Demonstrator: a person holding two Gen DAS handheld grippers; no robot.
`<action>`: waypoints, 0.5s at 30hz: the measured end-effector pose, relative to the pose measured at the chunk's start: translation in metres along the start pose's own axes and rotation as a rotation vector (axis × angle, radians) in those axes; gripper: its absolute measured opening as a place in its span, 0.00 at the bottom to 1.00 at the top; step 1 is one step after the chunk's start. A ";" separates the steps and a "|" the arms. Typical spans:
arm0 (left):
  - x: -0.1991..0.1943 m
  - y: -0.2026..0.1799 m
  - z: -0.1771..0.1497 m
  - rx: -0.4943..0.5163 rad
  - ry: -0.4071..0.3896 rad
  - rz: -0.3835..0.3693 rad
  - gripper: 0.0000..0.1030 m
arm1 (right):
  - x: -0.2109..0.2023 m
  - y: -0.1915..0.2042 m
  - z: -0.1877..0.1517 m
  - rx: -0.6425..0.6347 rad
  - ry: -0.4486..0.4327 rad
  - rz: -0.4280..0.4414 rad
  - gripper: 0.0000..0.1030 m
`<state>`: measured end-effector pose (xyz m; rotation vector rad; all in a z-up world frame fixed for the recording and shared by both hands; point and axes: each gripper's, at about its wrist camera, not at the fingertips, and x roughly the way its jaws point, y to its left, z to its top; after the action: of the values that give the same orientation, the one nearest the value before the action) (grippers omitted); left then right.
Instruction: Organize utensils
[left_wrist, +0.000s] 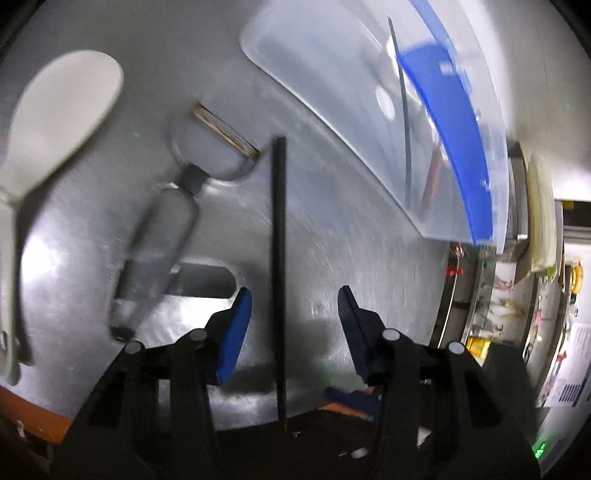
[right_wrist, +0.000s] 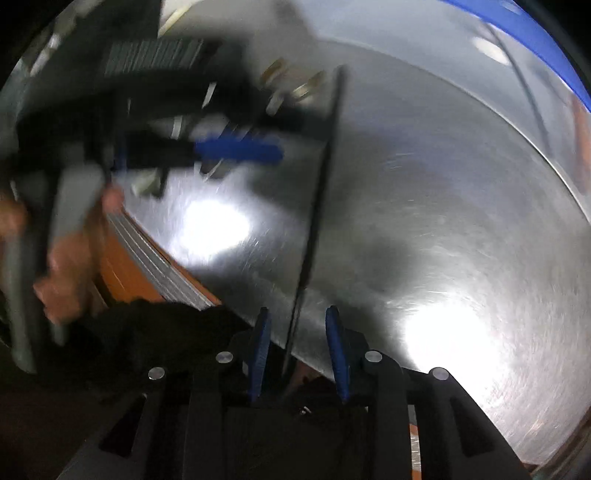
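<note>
The steel bench fills both views. A clear bin sits upper right. A black chopstick lies between the left claw, parted, untouching. The right claw straddles its end, released too.
</note>
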<state>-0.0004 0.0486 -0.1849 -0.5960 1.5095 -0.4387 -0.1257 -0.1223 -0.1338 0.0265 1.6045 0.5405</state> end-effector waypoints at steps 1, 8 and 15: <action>-0.003 0.003 0.001 -0.013 -0.004 -0.004 0.45 | 0.005 0.004 0.000 -0.019 0.004 -0.033 0.32; -0.011 0.022 0.008 -0.074 0.006 -0.036 0.46 | 0.030 0.027 0.009 -0.093 0.021 -0.200 0.08; 0.011 0.017 0.001 -0.065 0.113 -0.091 0.48 | -0.002 -0.022 0.009 0.131 -0.002 0.175 0.01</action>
<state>-0.0007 0.0552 -0.2045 -0.7029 1.6134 -0.5019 -0.1101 -0.1399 -0.1396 0.2677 1.6426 0.5684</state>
